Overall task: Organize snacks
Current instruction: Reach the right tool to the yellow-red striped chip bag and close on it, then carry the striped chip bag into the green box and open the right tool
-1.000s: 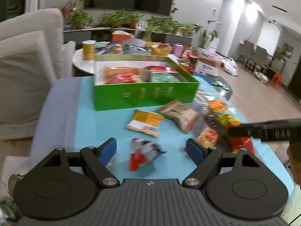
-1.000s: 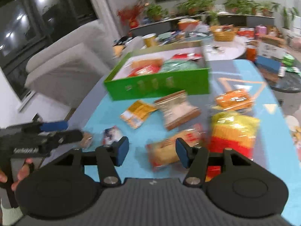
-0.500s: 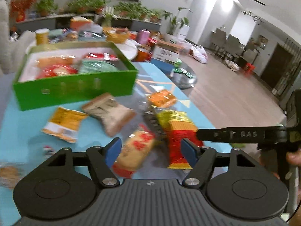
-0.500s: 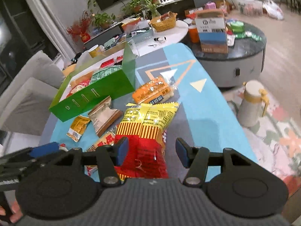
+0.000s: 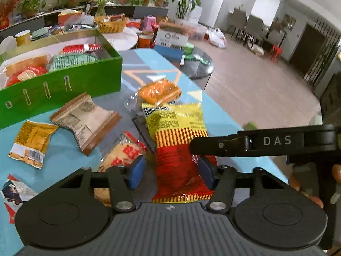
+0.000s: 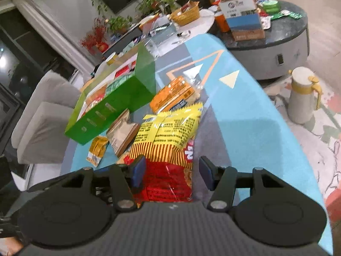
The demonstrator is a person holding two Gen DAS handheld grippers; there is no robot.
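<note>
A big yellow-and-red snack bag [image 5: 177, 140] lies flat on the blue table cover [image 5: 64, 155]. My left gripper [image 5: 169, 171] is open, its fingers on either side of the bag's red end. My right gripper [image 6: 171, 171] is open too, over the same bag [image 6: 168, 136]. The right gripper's arm crosses the left wrist view [image 5: 266, 143]. A green box [image 5: 64, 81] holds several snack packs at the far left; it also shows in the right wrist view [image 6: 119, 104].
Loose packs lie on the table: an orange pack [image 5: 158, 91], a brown-and-white pack [image 5: 86, 120], a small yellow pack [image 5: 32, 140], a red-and-cream pack [image 5: 123, 151]. A round dark side table [image 6: 275, 40] and a thermos jug [image 6: 303, 98] stand right of the table edge.
Both grippers swung to the right across the table and closed in on the yellow-and-red bag, which now lies between each pair of fingers. Both stayed open.
</note>
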